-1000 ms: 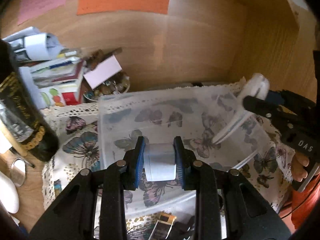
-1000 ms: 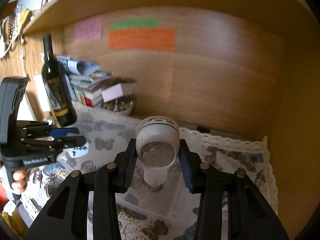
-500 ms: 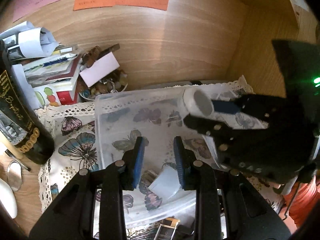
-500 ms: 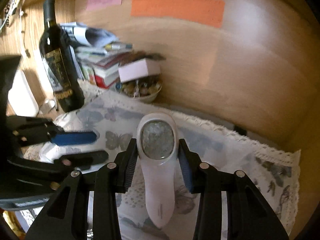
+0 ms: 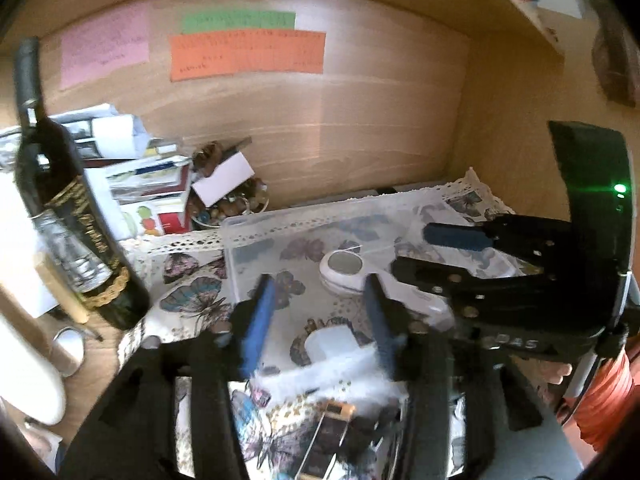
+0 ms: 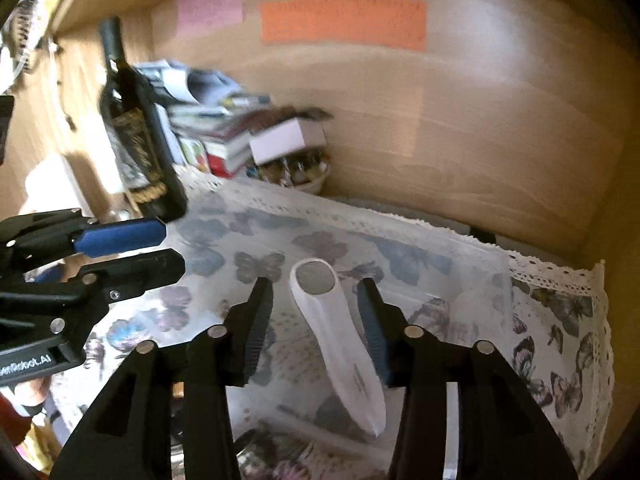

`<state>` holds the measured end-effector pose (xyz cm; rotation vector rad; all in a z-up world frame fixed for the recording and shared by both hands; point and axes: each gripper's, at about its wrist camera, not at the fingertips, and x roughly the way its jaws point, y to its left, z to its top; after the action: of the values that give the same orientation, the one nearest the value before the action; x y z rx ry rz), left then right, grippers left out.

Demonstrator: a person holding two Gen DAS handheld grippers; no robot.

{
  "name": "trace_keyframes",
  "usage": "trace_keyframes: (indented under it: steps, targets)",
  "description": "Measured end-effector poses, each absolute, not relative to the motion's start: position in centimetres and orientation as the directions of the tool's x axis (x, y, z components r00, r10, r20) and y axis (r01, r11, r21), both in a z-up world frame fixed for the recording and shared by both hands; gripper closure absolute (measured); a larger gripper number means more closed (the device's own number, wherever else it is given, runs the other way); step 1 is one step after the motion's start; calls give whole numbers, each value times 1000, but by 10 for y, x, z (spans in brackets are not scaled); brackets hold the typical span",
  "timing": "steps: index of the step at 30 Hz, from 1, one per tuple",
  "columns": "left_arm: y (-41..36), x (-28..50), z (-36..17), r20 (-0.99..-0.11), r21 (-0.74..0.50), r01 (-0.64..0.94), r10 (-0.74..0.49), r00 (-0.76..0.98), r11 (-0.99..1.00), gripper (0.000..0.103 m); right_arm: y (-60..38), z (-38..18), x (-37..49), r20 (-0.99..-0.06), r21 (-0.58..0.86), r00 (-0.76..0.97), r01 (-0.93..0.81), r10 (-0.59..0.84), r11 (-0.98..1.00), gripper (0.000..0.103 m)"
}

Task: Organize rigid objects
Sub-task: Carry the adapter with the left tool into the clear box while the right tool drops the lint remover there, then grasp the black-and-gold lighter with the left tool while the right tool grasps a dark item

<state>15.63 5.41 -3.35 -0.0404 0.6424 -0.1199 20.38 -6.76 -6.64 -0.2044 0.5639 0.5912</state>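
Note:
A clear plastic bin [image 5: 256,222] stands on the butterfly cloth. A white handheld device [image 6: 336,332] with a round metal head lies inside it, also seen in the left wrist view [image 5: 348,274]. A small white block [image 5: 330,344] lies in the bin near its front wall. My left gripper [image 5: 318,320] is open above the block and holds nothing. My right gripper [image 6: 316,312] is open, its fingers on either side of the white device without touching it. The right gripper [image 5: 436,252] shows at the right of the left wrist view, the left gripper [image 6: 156,248] at the left of the right wrist view.
A dark wine bottle [image 5: 76,232] stands at the left. Behind it are stacked books and papers [image 5: 132,176] and a bowl of small items [image 5: 228,204] with a white card. The wooden back wall [image 5: 340,132] and side wall close the corner. Small items lie in front of the bin [image 5: 328,420].
My left gripper let the white block drop into the bin, then opened wider and drew back. My right gripper lowered the white device into the bin and opened, leaving it lying there.

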Motion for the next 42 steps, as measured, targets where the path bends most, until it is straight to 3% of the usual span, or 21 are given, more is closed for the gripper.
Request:
trace_keyframes:
  steps: [8, 22, 35, 38, 42]
  targets:
    - [64, 123, -58, -646, -69, 98, -120, 754, 993, 40, -85, -70, 153, -512, -13, 702, -583, 495, 812, 54]
    - [72, 103, -122, -793, -114, 66, -131, 596, 991, 42, -96, -121, 142, -619, 41, 605, -613, 502, 789, 54]
    - [48, 128, -129, -818, -61, 122, -119, 563, 991, 58, -72, -138, 151, -678, 29, 546, -648, 491, 761, 54]
    - [51, 129, -127, -810, -63, 124, -123, 574, 990, 78, -71, -139, 154, -678, 57, 530, -654, 510, 754, 60]
    - [52, 125, -126, -799, -72, 117, -128, 588, 990, 80, -74, -139, 154, -671, 70, 536, -643, 513, 763, 74]
